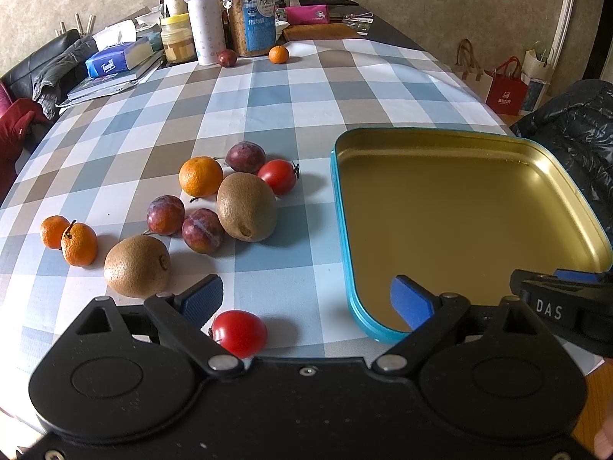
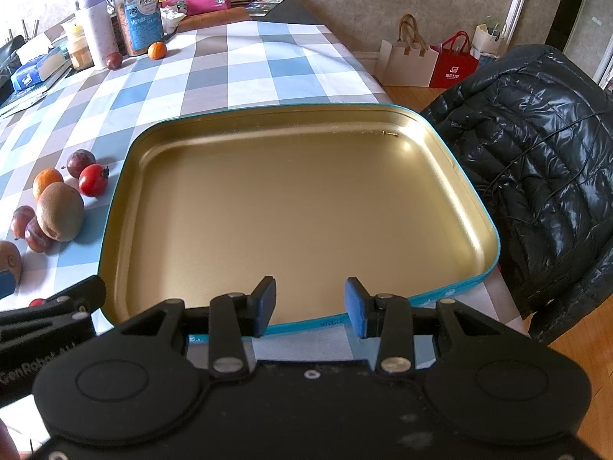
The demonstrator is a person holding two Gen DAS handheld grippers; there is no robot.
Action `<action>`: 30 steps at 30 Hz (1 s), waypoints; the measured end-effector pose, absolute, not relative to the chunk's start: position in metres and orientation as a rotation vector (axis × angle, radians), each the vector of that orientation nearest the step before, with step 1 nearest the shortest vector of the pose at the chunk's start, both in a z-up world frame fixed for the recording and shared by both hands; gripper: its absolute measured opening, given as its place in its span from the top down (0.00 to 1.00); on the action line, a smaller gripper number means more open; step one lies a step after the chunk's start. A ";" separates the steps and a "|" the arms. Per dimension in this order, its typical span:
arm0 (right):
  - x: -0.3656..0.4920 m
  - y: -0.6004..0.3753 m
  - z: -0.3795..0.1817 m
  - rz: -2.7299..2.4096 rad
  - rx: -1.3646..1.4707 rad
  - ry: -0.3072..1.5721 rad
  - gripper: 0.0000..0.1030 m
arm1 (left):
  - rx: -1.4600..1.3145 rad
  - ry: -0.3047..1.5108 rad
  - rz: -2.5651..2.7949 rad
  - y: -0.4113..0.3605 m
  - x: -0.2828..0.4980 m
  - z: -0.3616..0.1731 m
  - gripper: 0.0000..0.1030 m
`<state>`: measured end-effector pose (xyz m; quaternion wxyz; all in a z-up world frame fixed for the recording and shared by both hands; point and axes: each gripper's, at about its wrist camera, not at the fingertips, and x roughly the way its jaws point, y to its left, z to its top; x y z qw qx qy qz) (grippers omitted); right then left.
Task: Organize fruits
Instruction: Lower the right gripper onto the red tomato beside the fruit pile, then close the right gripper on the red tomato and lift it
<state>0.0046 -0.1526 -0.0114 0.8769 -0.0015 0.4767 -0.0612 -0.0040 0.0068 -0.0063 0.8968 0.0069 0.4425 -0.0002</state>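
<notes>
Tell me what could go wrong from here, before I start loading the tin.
1. The tomato lies right under the open left gripper; a careless descent may squash it or send it rolling.
2. The kiwi, plums and orange touch; grabbing one may scatter the others.
3. The tin sits at the table edge and could be nudged off.

Left tool (image 1: 306,293) over checked surface (image 1: 291,115), jaws wide apart, nothing between pads. Tomato (image 1: 239,332) just below left pad, apart from it. Right pad over corner of blue-rimmed tin tray (image 1: 341,207), gold inside, bare. Ahead-left of tool: two kiwis (image 1: 247,207), plums (image 1: 165,214), mandarins (image 1: 200,176), second tomato (image 1: 277,176) clustered. Far ahead: plum, mandarin beside jar (image 1: 253,19).
</notes>
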 end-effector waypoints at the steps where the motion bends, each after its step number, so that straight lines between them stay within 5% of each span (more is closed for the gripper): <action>1: 0.005 -0.154 -0.012 -0.128 -0.003 0.995 0.61 | 0.013 0.916 -0.001 0.007 -0.004 -0.006 0.08; 30: 0.010 -0.130 0.000 -0.080 0.025 0.932 0.62 | -0.035 0.799 0.174 0.087 -0.006 0.016 0.11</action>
